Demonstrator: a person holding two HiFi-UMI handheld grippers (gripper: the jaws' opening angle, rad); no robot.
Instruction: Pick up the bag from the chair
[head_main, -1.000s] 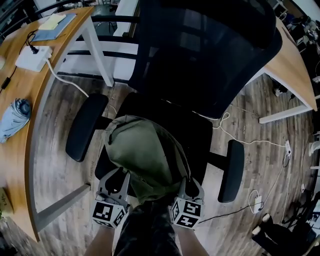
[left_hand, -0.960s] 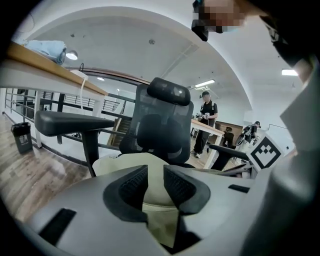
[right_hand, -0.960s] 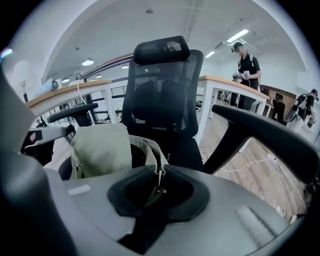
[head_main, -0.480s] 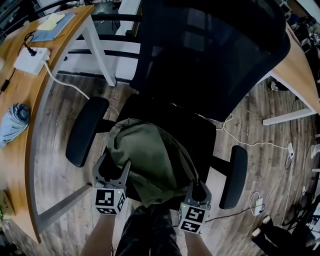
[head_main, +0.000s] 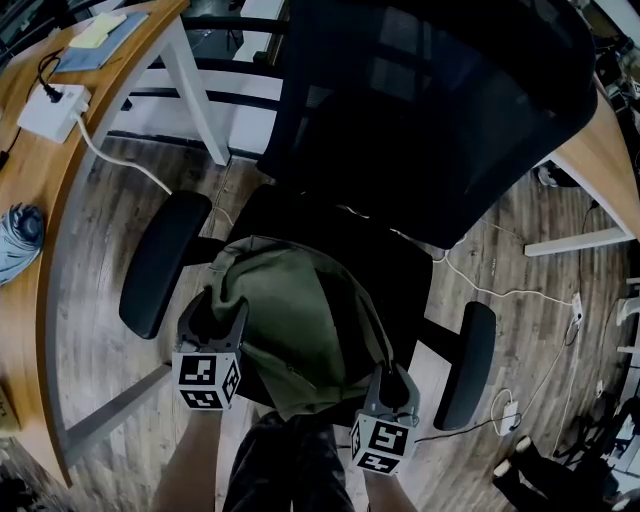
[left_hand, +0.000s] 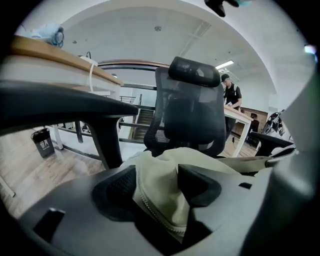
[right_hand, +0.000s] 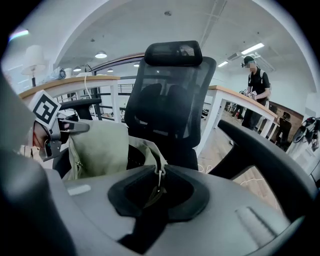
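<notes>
Left gripper (head_main: 213, 315): fingers (left_hand: 200, 186) just spread wide, bag (head_main: 300, 320) fold loose between. Right gripper (head_main: 390, 380): clamped on bag strap (right_hand: 150, 150). Needed: firm left bite on fold before even lift off chair (head_main: 420, 130).

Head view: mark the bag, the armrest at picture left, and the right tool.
bag (head_main: 300, 320), head view, middle of the green fabric.
armrest (head_main: 160, 262), head view, middle of its pad.
right tool (head_main: 391, 380), head view, midway between its fingertips.
</notes>
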